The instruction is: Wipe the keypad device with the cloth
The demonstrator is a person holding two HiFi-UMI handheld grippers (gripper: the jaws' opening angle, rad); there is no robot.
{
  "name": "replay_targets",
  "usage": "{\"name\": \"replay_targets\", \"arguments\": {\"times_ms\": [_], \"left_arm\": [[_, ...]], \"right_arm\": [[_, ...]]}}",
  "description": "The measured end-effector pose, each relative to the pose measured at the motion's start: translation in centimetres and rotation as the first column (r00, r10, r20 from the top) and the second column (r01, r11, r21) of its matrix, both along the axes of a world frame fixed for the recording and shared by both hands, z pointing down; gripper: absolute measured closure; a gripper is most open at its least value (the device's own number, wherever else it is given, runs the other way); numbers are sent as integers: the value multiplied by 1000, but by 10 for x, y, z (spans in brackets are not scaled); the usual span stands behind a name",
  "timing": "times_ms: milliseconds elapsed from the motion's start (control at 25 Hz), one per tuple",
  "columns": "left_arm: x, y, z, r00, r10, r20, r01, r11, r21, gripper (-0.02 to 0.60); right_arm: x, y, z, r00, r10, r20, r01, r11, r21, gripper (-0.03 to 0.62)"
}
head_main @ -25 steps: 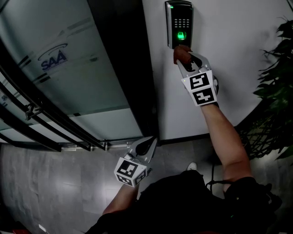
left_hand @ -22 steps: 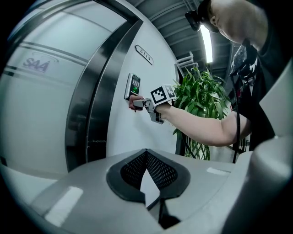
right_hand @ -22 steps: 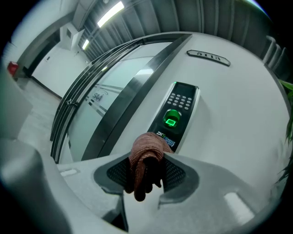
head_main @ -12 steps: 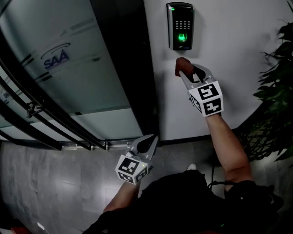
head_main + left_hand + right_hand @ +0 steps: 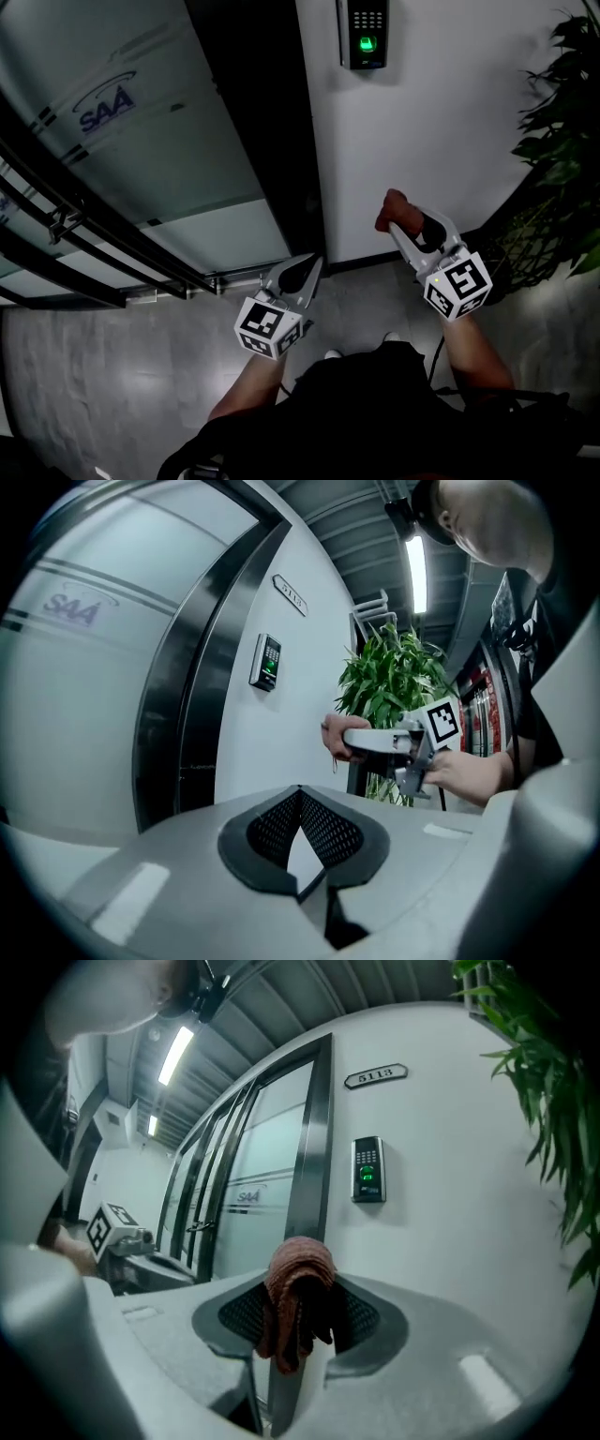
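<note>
White wall (image 5: 441, 141), glass door (image 5: 141, 141), grey floor (image 5: 103, 375).

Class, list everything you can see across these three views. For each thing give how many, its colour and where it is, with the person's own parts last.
keypad device: one, black with a green light, on the white wall
number plate: one, pale, on the wall above the keypad device
cloth: one, reddish-brown, bunched between the right gripper's jaws
glass door: one, frosted with a blue logo, left of the dark frame
plant: one, green, at the right by the wall
floor: grey, below
left gripper: one, grey, jaws together, empty, held low
right gripper: one, grey, closed on the cloth, below the keypad device
forearms: two, bare, behind the grippers
</note>
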State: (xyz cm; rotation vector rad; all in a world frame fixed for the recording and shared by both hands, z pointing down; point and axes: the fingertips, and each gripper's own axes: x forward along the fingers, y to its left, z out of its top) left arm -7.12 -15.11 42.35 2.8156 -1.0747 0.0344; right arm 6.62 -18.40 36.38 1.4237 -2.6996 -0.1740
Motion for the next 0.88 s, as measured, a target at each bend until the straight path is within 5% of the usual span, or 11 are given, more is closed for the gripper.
{"name": "replay_targets", "arguments": {"times_ms": [400, 880], "left_arm": [[19, 30, -10, 999, -29, -43, 31, 999, 26, 566], [84, 91, -7, 996, -87, -27, 87, 996, -6, 566]], "right_arm": [[10, 80, 31, 1000, -29, -4, 28, 997, -74, 447], [72, 146, 29, 998, -67, -17, 65, 995, -75, 447]]}}
